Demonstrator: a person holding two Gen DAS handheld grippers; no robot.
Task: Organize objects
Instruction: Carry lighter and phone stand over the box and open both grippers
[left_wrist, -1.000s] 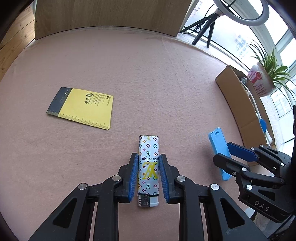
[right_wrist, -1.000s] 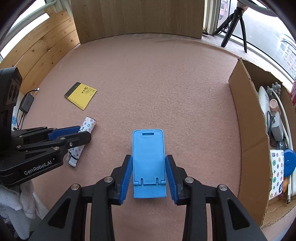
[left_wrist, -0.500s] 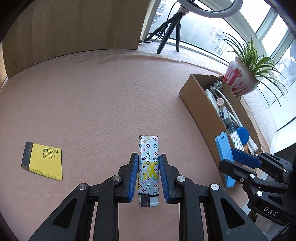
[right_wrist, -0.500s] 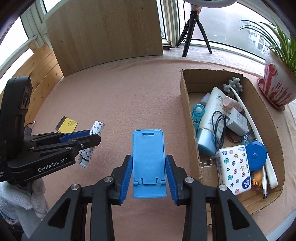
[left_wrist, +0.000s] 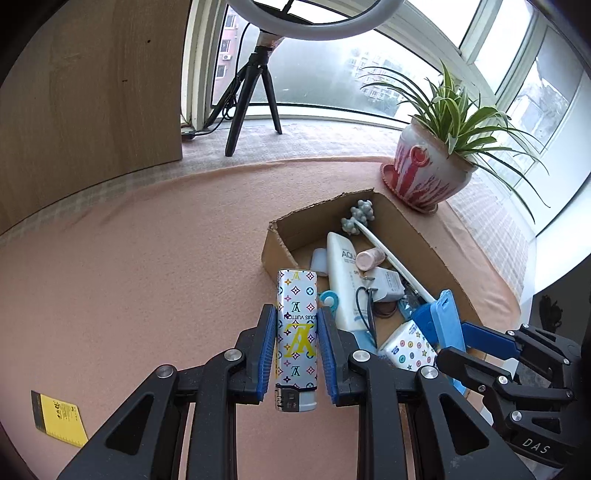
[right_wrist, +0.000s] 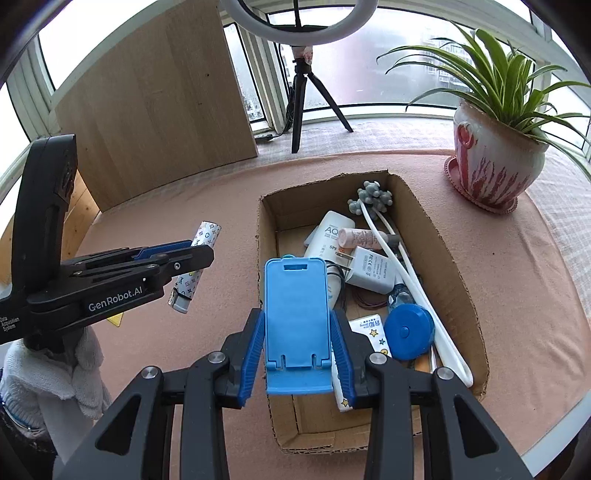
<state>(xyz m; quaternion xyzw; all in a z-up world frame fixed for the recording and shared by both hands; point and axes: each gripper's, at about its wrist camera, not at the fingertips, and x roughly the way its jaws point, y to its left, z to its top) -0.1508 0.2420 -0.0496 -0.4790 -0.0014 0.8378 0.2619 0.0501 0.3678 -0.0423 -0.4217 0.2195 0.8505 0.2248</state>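
Patterned lighter (left_wrist: 296, 332) is clamped by left gripper (left_wrist: 297, 354); blue phone stand (right_wrist: 296, 325) is clamped by right gripper (right_wrist: 297, 354), above cardboard box (right_wrist: 458, 266).

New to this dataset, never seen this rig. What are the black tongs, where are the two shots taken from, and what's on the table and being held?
There is no robot here. A person holds a pair of hand-operated tongs in each hand, and each pair carries a fisheye camera looking forward along its two fingers.

The left wrist view shows the left tongs closed on a patterned lighter. The right wrist view shows the right tongs closed on a blue phone stand. Each view also catches the other pair off to one side.

Both are held above a table with a pink cloth. On it stands an open cardboard box, already holding a white tube, a charger, a blue round tape measure and other small items. A yellow notepad lies apart on the cloth, and a potted plant stands beyond the box.
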